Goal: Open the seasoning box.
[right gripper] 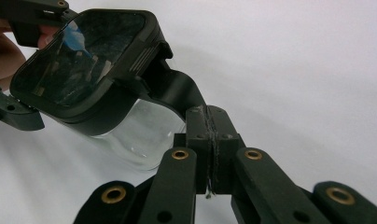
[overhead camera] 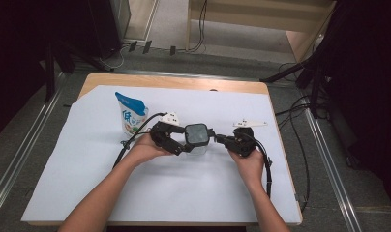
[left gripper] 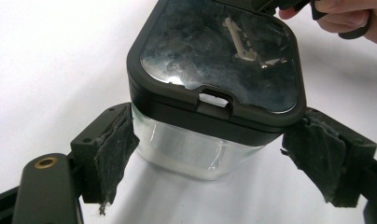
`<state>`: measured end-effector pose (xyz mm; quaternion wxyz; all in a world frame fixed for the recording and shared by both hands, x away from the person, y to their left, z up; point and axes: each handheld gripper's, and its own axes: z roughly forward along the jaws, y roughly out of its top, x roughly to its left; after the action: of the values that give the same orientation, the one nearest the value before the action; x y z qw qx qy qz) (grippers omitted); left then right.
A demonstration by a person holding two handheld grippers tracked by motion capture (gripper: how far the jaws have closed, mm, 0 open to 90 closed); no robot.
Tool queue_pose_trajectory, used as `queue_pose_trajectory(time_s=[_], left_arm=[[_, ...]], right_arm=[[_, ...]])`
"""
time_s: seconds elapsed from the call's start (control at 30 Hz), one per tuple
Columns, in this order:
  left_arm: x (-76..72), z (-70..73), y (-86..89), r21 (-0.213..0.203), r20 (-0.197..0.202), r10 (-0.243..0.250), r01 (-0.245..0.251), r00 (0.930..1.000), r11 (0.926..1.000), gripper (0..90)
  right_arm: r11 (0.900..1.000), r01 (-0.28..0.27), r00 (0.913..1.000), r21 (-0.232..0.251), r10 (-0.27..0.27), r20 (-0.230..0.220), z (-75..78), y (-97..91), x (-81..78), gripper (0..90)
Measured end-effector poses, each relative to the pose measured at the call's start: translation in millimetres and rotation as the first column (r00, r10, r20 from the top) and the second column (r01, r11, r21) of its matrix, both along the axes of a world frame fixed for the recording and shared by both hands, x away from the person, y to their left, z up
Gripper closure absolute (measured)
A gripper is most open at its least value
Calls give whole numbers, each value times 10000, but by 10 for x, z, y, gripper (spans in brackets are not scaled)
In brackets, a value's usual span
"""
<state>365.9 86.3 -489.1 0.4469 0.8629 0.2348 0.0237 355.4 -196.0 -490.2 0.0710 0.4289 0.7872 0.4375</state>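
From the high view, a jar [overhead camera: 197,138] with a dark lid [overhead camera: 197,134] stands near the middle of the worktop [overhead camera: 87,193], between the left tool [overhead camera: 180,141] and right tool [overhead camera: 217,138]; a pouch [overhead camera: 130,114] stands toward the far left corner. The left gripper view adds that the left tool's [left gripper: 210,154] pads flank the clear body, the left one touching the glass; the other's contact is unclear. The right gripper view shows the right tool [right gripper: 210,133] fully closed against the lid's side tab [right gripper: 175,88].
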Motion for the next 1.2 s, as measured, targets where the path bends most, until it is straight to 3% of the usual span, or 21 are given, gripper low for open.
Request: queue_pose_trajectory(time_s=[0.3,0.73,0.83,0.97,1.2], left_arm=[[-4,76,-27,242,56,-25,23,10000,9997,178],[-14,75,-23,230,24,35,-35,10000,9997,179],[-26,90,-27,308,175,95,-100,9998,9995,178],[-28,147,13,-149,255,160,-156,9995,9998,188],[-42,169,32,137,314,69,-74,9995,9999,204]], right_arm=[[10000,6,10000,-56,-5,20,3,6,-4,900],[10000,18,10000,-74,-18,33,9,12,-10,900],[10000,32,10000,-84,-32,36,9,14,-11,900],[10000,-2,10000,-66,2,48,10,14,-10,900],[9999,-20,10000,-108,21,41,14,17,-16,900]])
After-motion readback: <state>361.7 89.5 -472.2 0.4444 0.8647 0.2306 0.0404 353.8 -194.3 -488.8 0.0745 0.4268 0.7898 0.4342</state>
